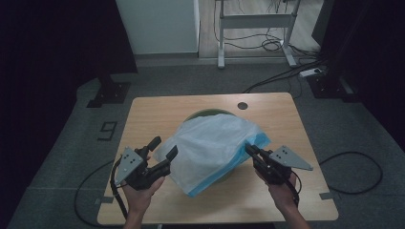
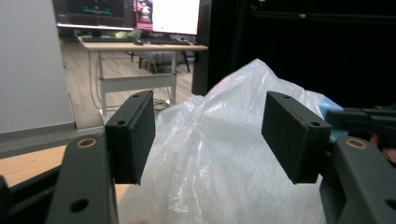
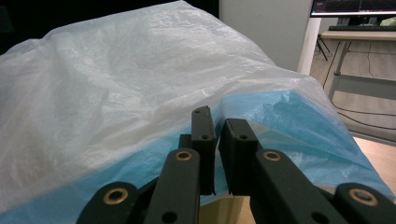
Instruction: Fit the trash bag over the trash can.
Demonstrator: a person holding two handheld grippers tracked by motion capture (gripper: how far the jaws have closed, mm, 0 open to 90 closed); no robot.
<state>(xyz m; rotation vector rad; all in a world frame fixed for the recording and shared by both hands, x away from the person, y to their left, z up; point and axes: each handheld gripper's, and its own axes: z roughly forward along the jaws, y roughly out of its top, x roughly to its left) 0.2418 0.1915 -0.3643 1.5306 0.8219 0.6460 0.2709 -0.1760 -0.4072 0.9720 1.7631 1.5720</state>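
Note:
A thin plastic bag (image 1: 215, 143), white with a blue lower edge, lies draped over a dark green round container (image 1: 207, 113) at the middle of the wooden table (image 1: 153, 109). My left gripper (image 1: 164, 147) stands open at the bag's left corner. In the left gripper view the bag (image 2: 224, 154) bulges between the wide-apart jaws of that gripper (image 2: 212, 130), and the pads do not press on it. My right gripper (image 1: 249, 148) is at the bag's right side. In the right gripper view its jaws (image 3: 219, 126) are pinched together on the bag's blue edge (image 3: 289, 121).
A small round hole (image 1: 242, 105) sits in the table's far right part. Beyond the table stand a white desk frame (image 1: 255, 21), floor cables (image 1: 286, 71) and a dark stand base (image 1: 109, 93). Bare wood lies in front of the bag.

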